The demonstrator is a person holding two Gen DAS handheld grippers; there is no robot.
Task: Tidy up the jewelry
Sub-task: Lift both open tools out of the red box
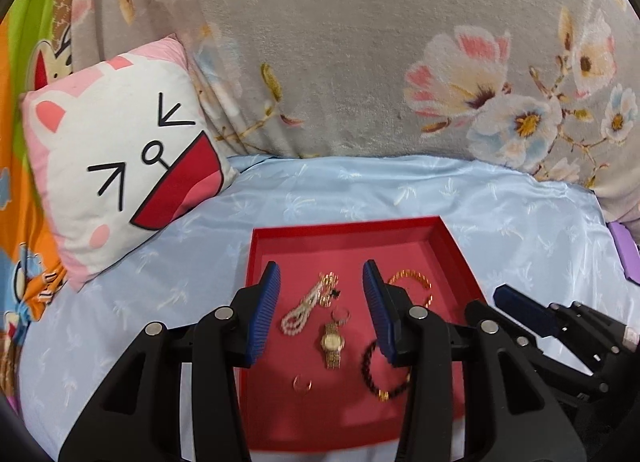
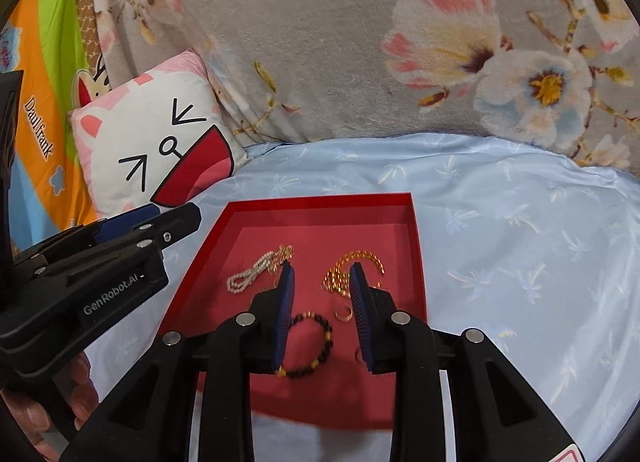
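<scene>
Left gripper [image 1: 322, 282]: jaws spread wide, holding nothing, poised over the red tray [image 1: 456, 258]. Between its fingers lie the pearl necklace [image 1: 300, 312] toward 11 o'clock and the gold watch [image 1: 332, 344] at centre. A small ring [image 1: 341, 314] sits just above the watch at 12 o'clock; a second ring [image 1: 302, 384] lies at 7 o'clock from the watch. The dark bead bracelet [image 1: 380, 380] lies at 4 o'clock, partly behind the right-hand finger.

Right gripper [image 2: 322, 276]: jaws moderately parted, empty, over the same tray. The dark bead bracelet [image 2: 316, 344] lies between its fingers, at 6 o'clock from the tips. The gold chain [image 2: 344, 270] is bunched between the fingertips, and the pearl necklace [image 2: 250, 274] is at 9 o'clock.

Surface: the tray rests on a pale blue patterned bedsheet [image 2: 500, 230]. A grey floral blanket [image 2: 340, 42] rises behind at 12 o'clock; a cat-face pillow [image 2: 160, 146] leans at 10 o'clock.

Items: pearls white with gold clasp; watch gold with pale dial; bracelet black beads with gold accents.
</scene>
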